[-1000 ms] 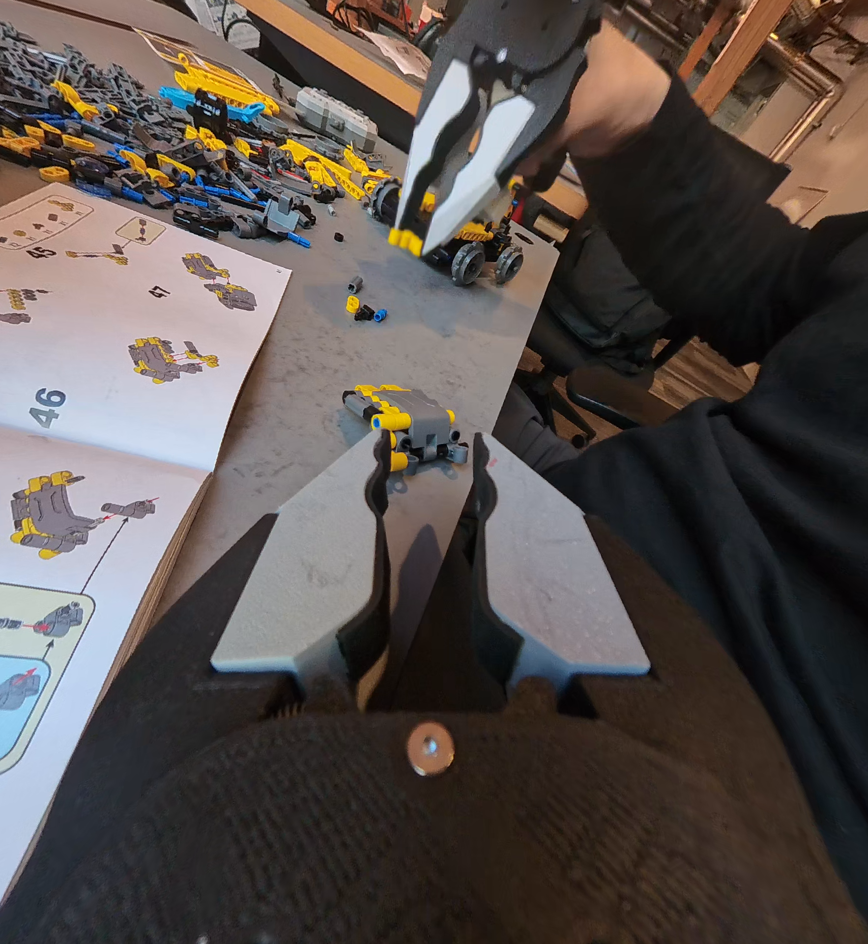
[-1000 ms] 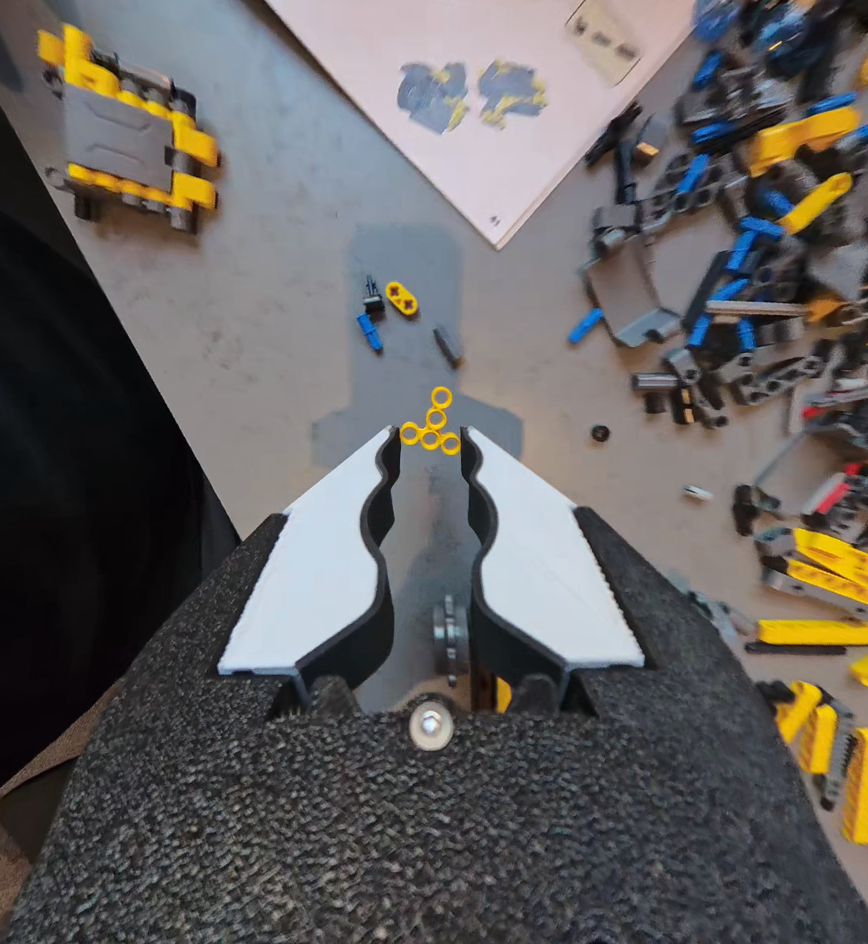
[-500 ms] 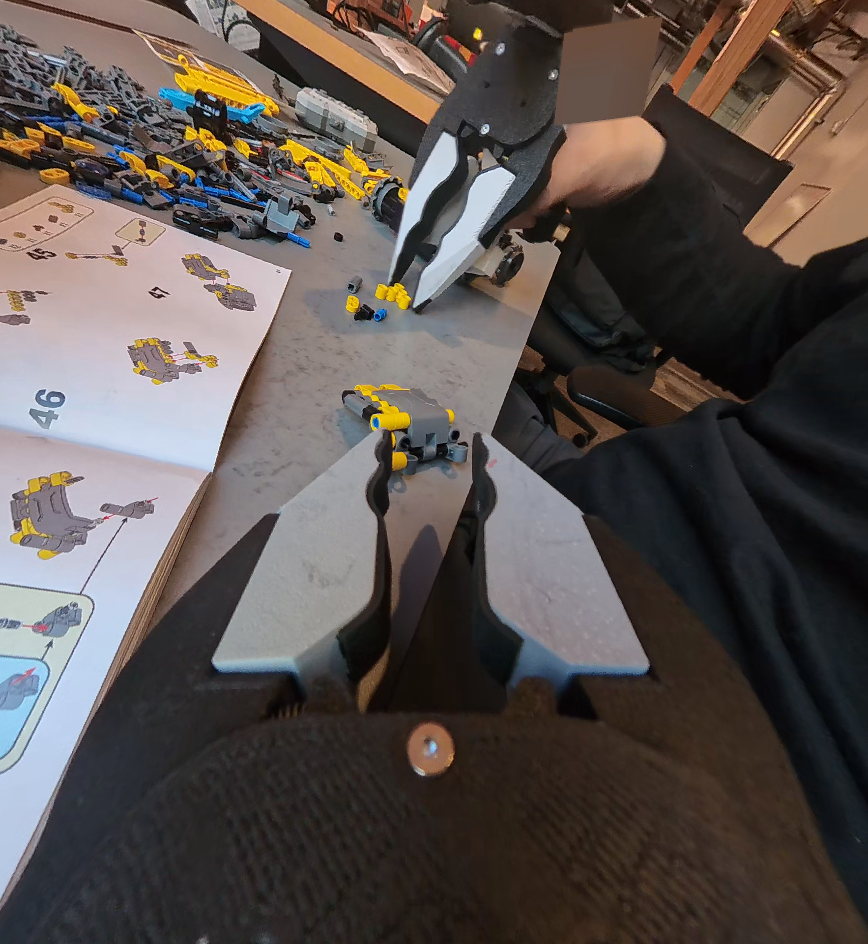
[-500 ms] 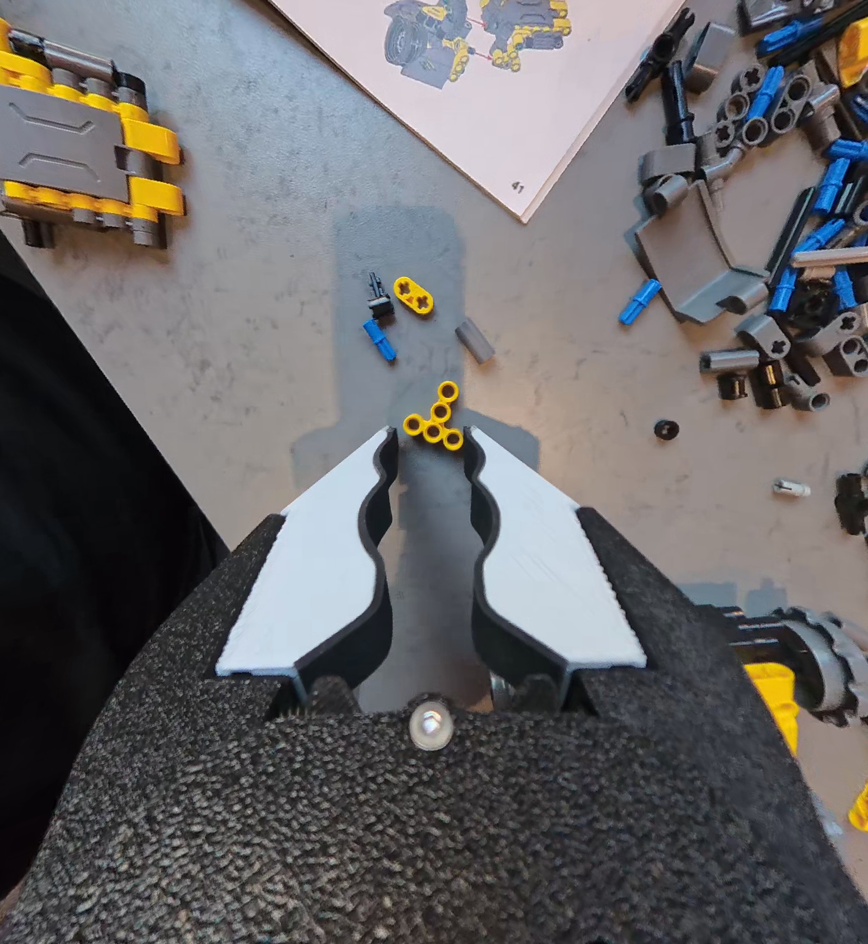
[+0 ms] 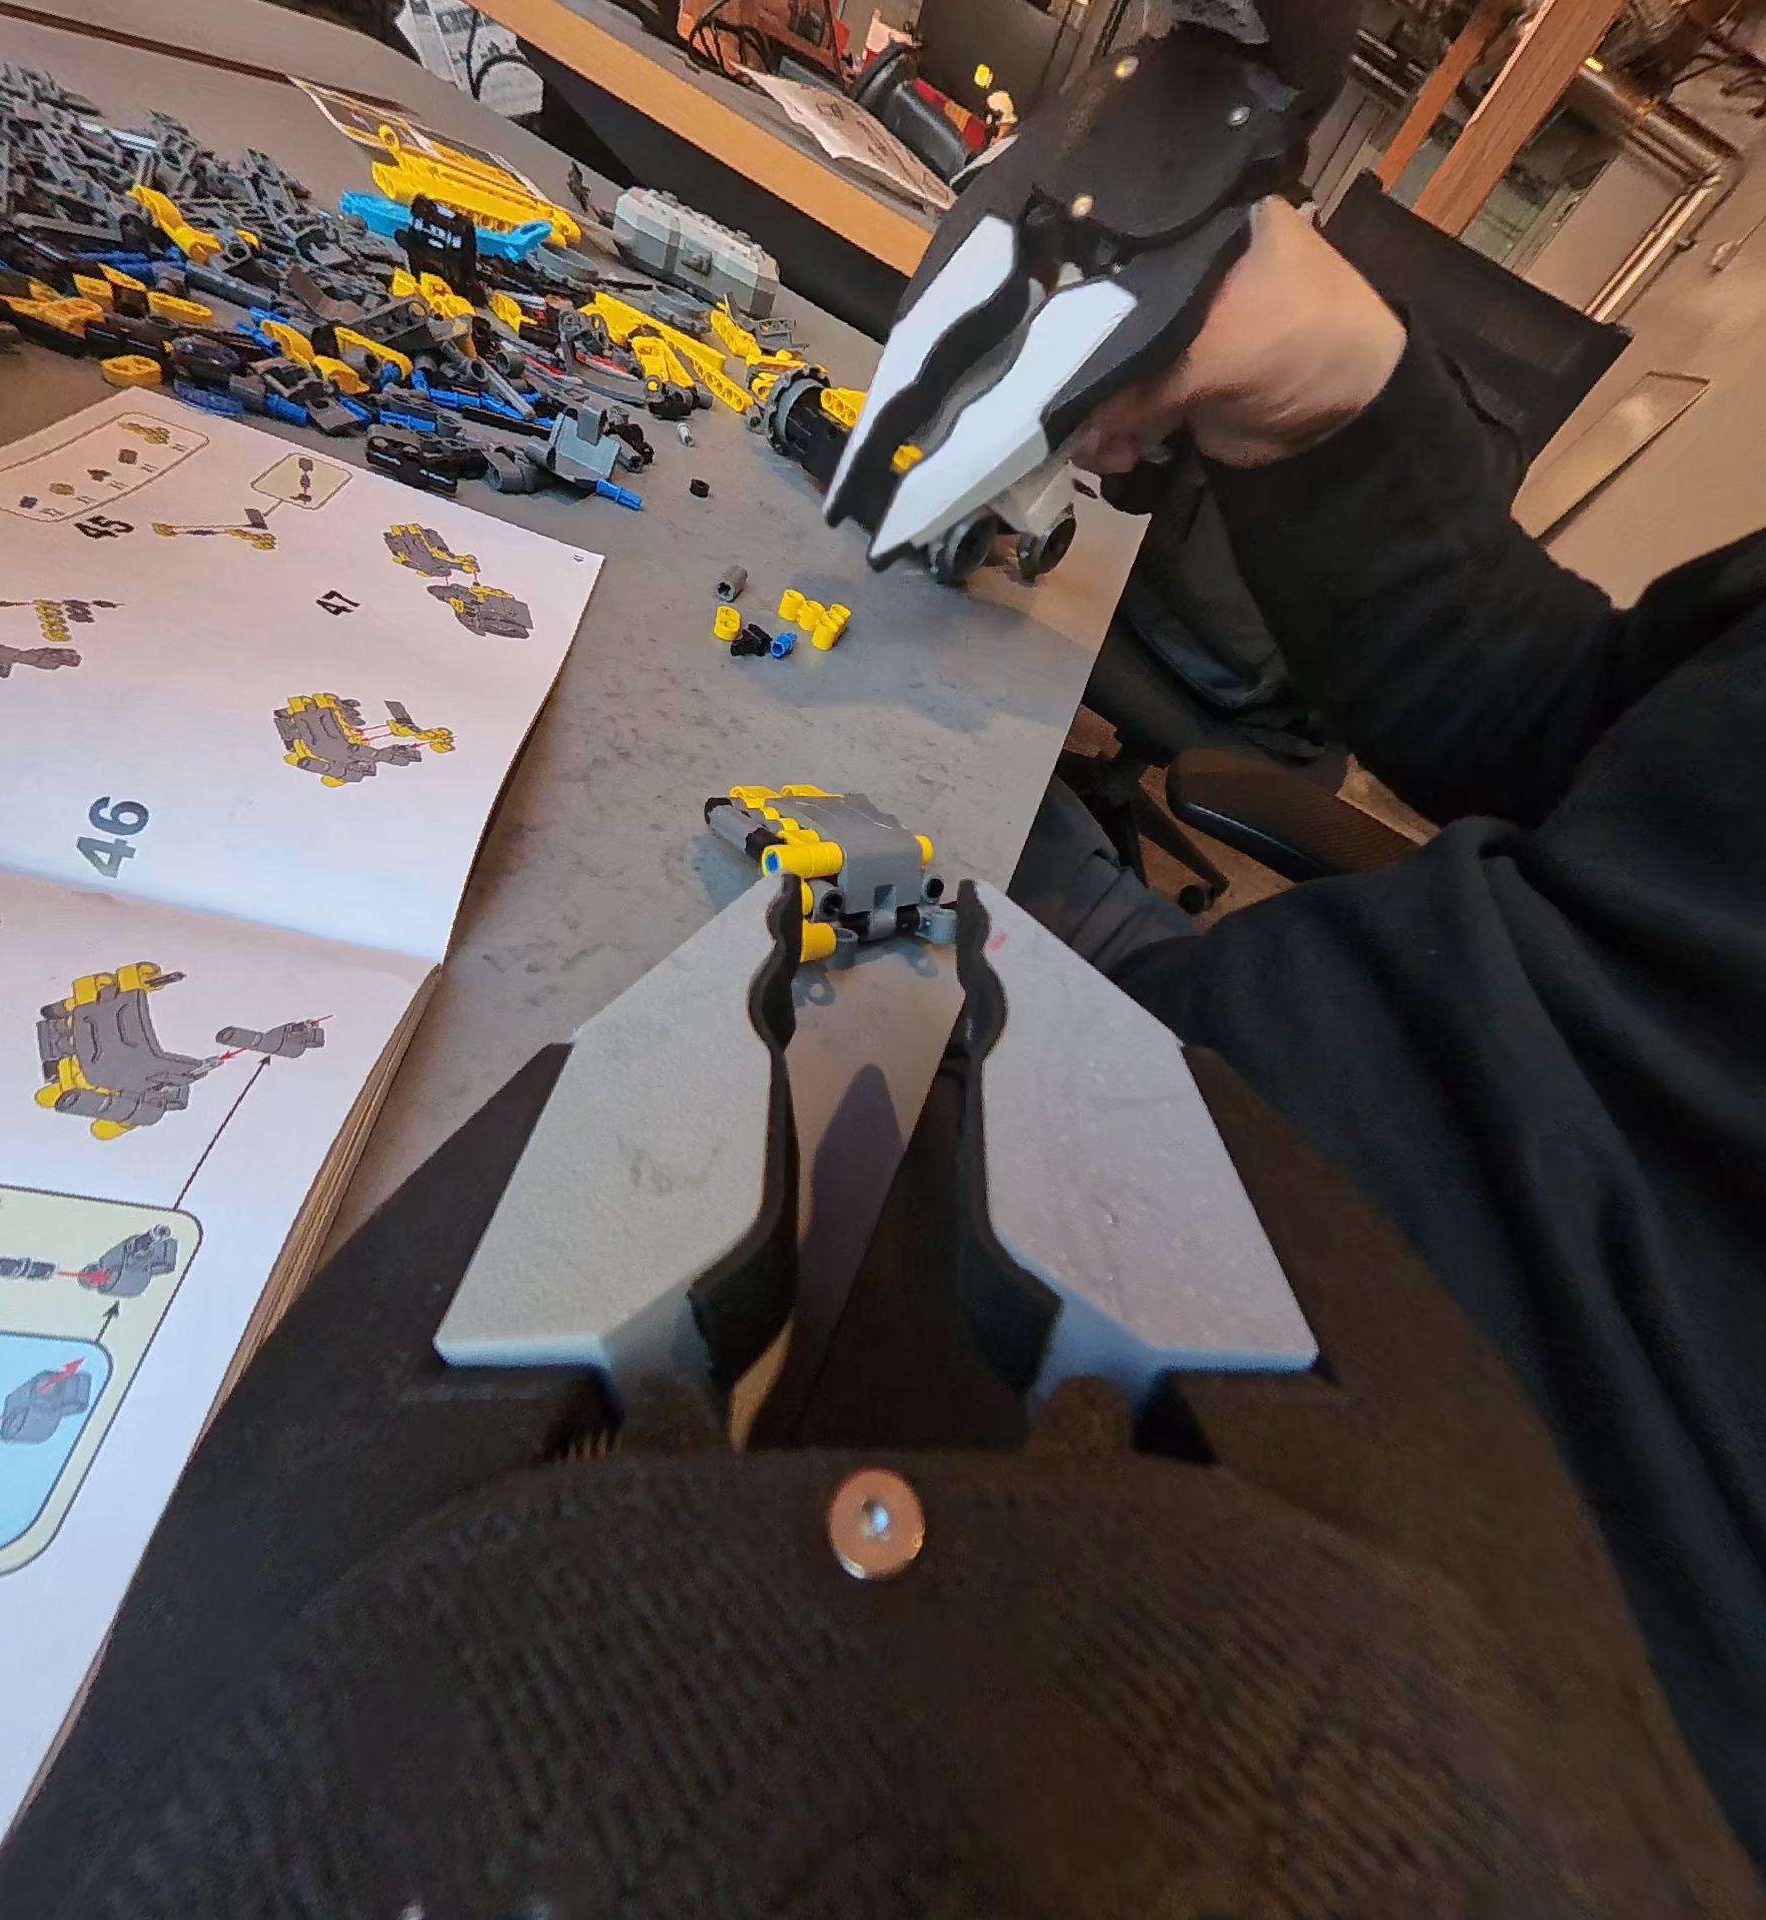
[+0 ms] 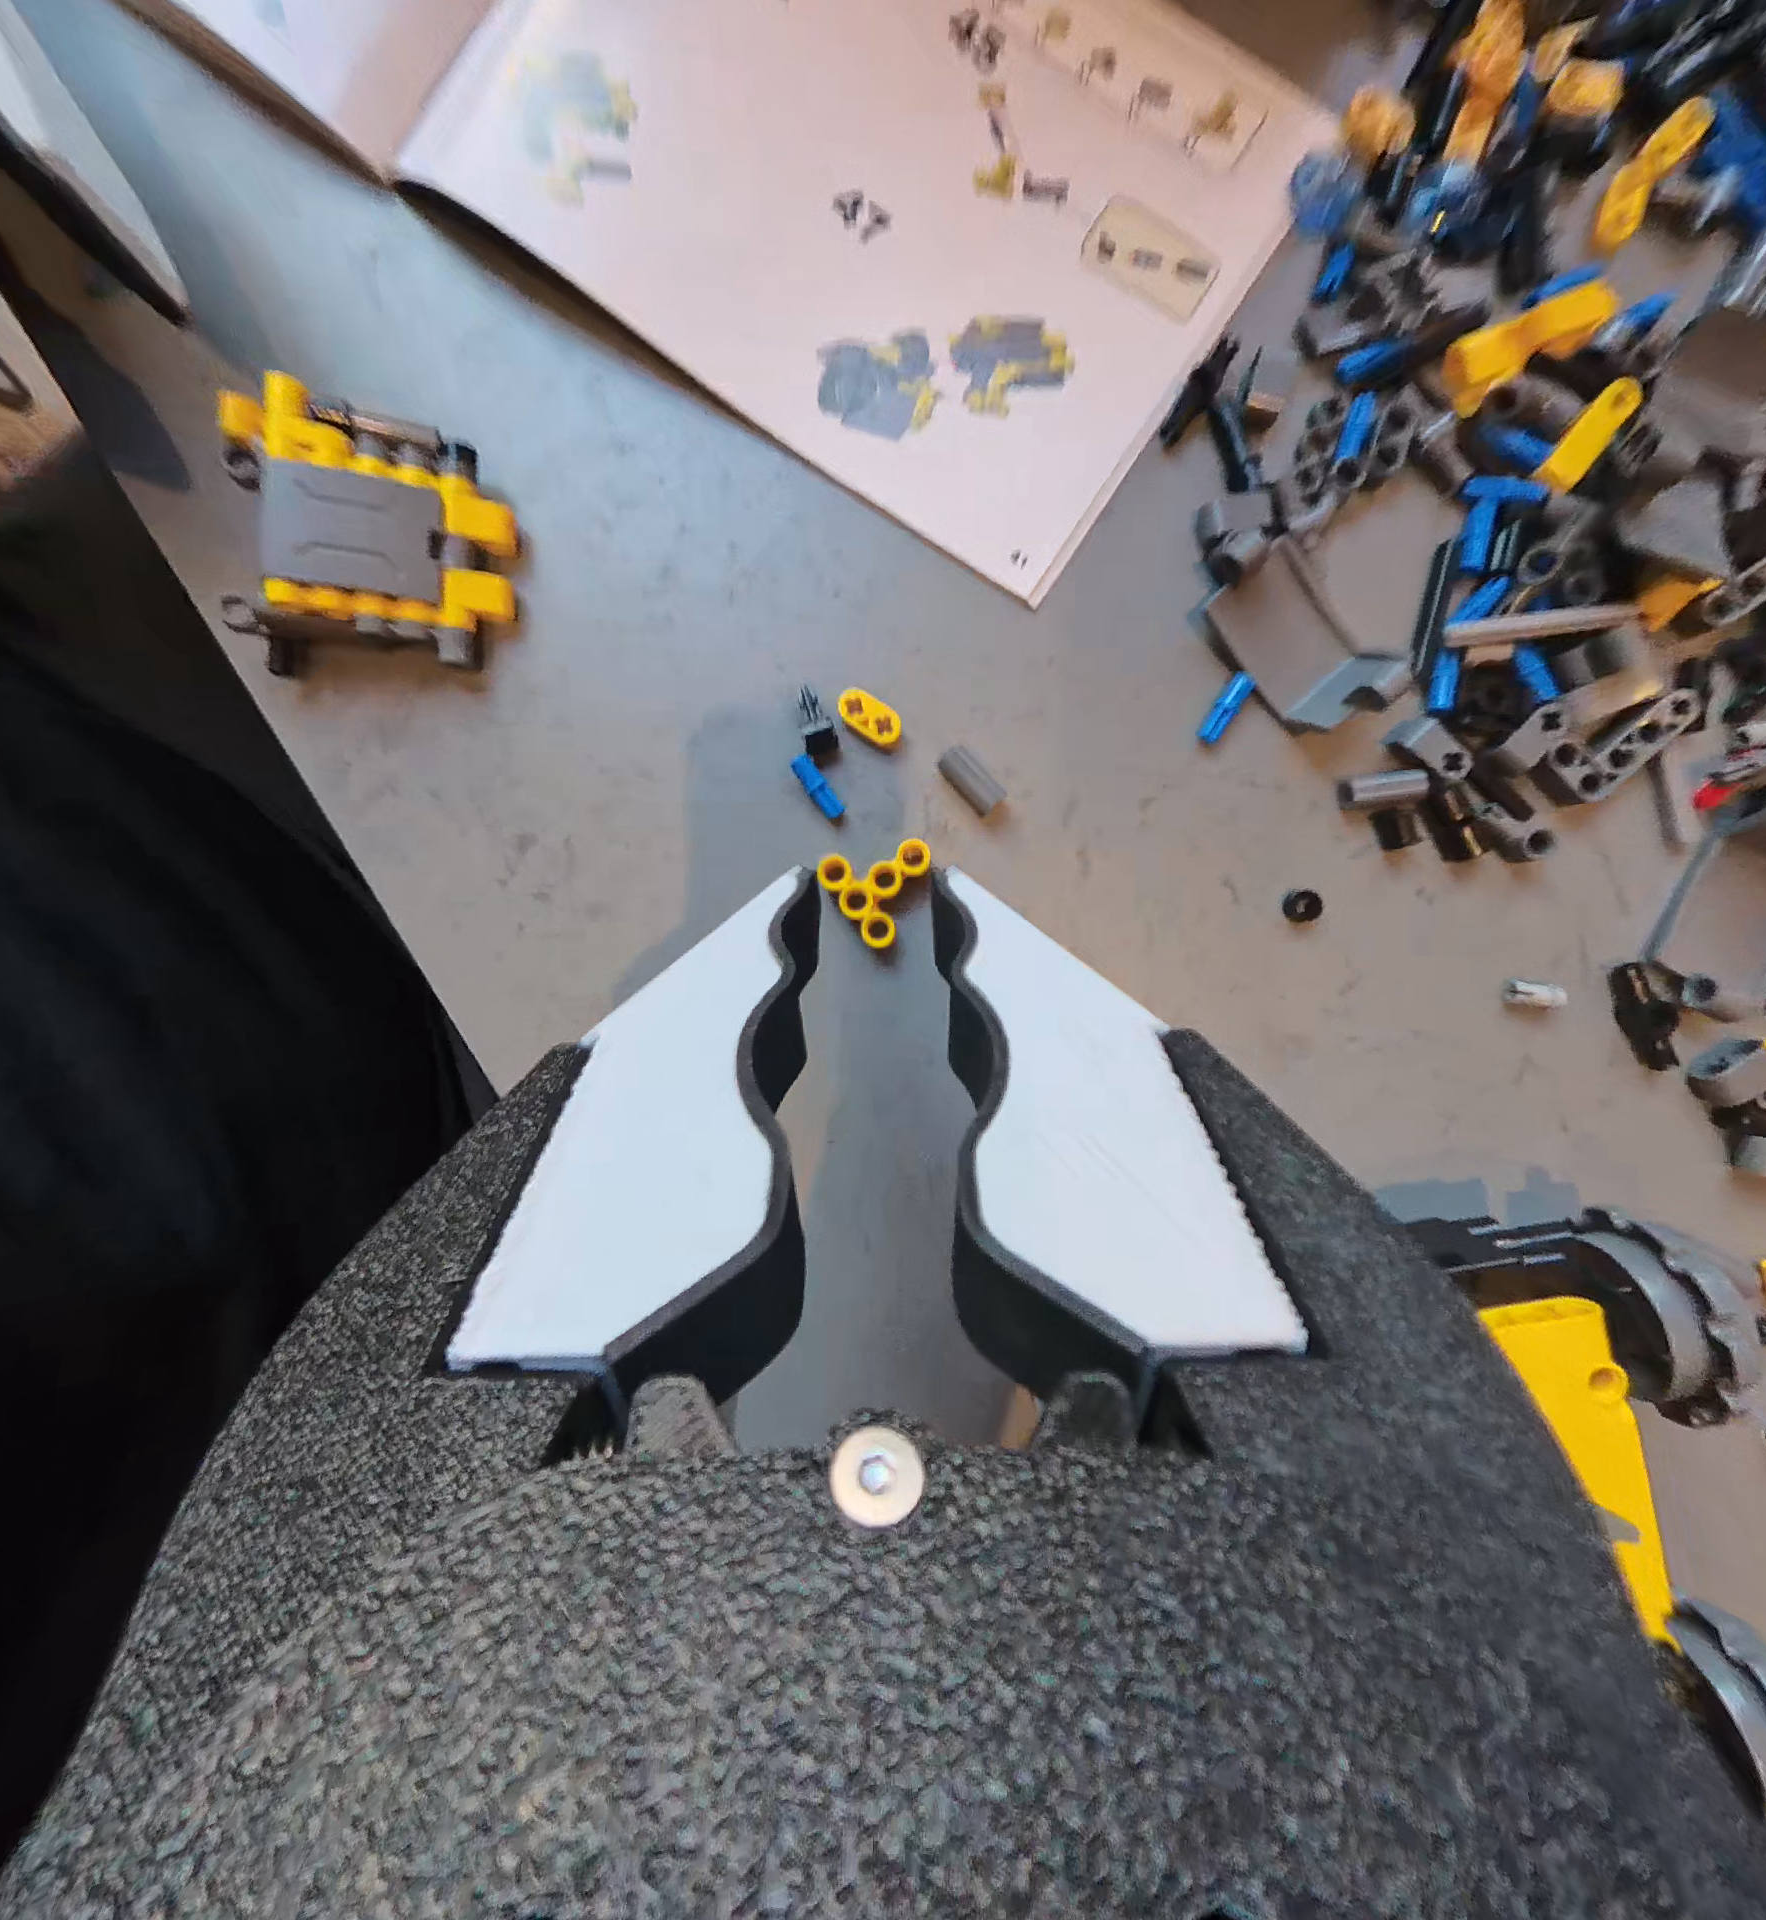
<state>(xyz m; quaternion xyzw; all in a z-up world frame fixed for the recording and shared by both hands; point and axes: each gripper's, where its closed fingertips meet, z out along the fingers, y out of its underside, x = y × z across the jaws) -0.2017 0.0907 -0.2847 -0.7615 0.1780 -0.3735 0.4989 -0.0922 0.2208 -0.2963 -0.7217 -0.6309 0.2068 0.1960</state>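
My right gripper (image 6: 876,883) is open and empty, and in the left wrist view (image 5: 851,532) it hovers above the grey table (image 5: 889,717). A small yellow T-shaped beam (image 6: 874,891) lies on the table right below its tips; it also shows in the left wrist view (image 5: 814,619). Beside it lie a yellow two-hole link (image 6: 868,717), a black pin (image 6: 814,727), a blue pin (image 6: 817,784) and a grey sleeve (image 6: 972,779). My left gripper (image 5: 871,920) is open and empty, held back from a grey and yellow assembly (image 5: 837,857) near the table edge.
An open instruction booklet (image 5: 183,748) covers the left of the table. A heap of loose grey, yellow and blue parts (image 5: 287,312) lies behind it and shows at the right in the right wrist view (image 6: 1585,520). A wheeled yellow model (image 6: 1627,1351) stands by my right gripper. A person's dark sleeve (image 5: 1481,1039) is at the right. The left gripper's tips are roughly 20 centimeters from the right gripper's. Measured from the fingertips, the blue pin (image 6: 817,784) is 4 centimeters or so from the right gripper and 15 centimeters from the left. Seen from the left wrist view (image 5: 783,645) as well.
My right gripper lowered the yellow T-shaped beam to the table, let it go, and rose clear of it. My left gripper has not moved.
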